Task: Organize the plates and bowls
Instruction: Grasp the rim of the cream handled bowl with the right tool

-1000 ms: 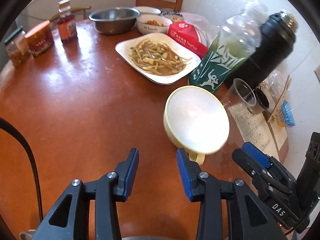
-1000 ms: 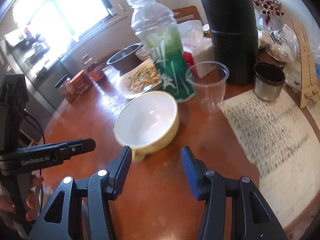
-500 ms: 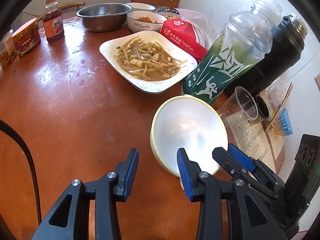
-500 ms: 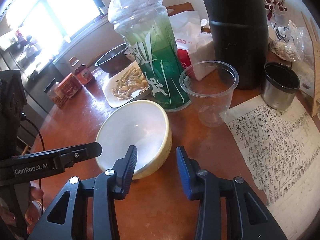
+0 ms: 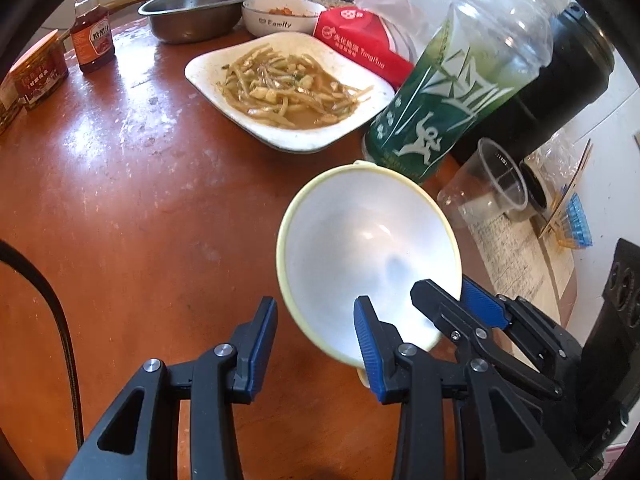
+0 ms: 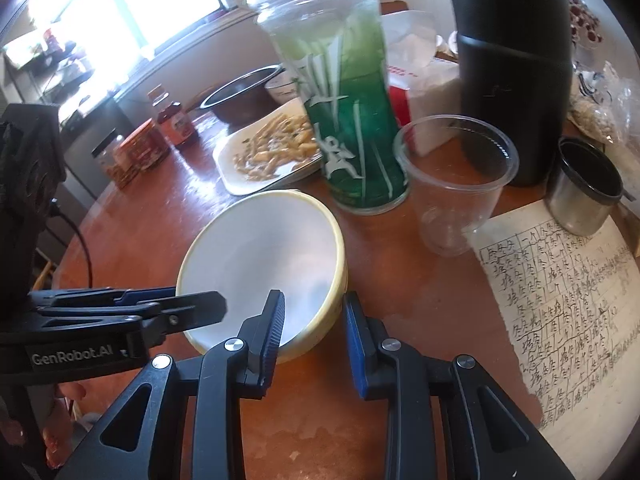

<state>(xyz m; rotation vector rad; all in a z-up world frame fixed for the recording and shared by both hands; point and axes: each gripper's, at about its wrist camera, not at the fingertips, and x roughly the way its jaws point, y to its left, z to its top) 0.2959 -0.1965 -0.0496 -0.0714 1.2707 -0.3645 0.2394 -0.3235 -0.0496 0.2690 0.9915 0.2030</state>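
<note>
Nearest, the right claw (image 6: 314,326) stands parted with one finger inside the rim of the cream bowl (image 6: 264,260) and the other outside its near wall, straddling the rim but not yet pinched on it. The left claw (image 5: 316,332) is also spread, its right finger reaching over the bowl's near-left rim and its left finger over bare tabletop (image 5: 140,208); it holds nothing. The bowl sits on the tabletop just in front of the green bottle (image 6: 352,132), with a clear plastic cup (image 6: 456,180) beside it.

Farther on, the white plate of noodles (image 5: 292,88) lies untouched, and beyond it a steel bowl (image 5: 192,12) and a white bowl with food (image 5: 280,20) sit side by side near the far edge.

By my reading the work has barely begun: nothing is stacked or gathered, and the first bowl is only about to be gripped. Every dish remains to be moved.
</note>
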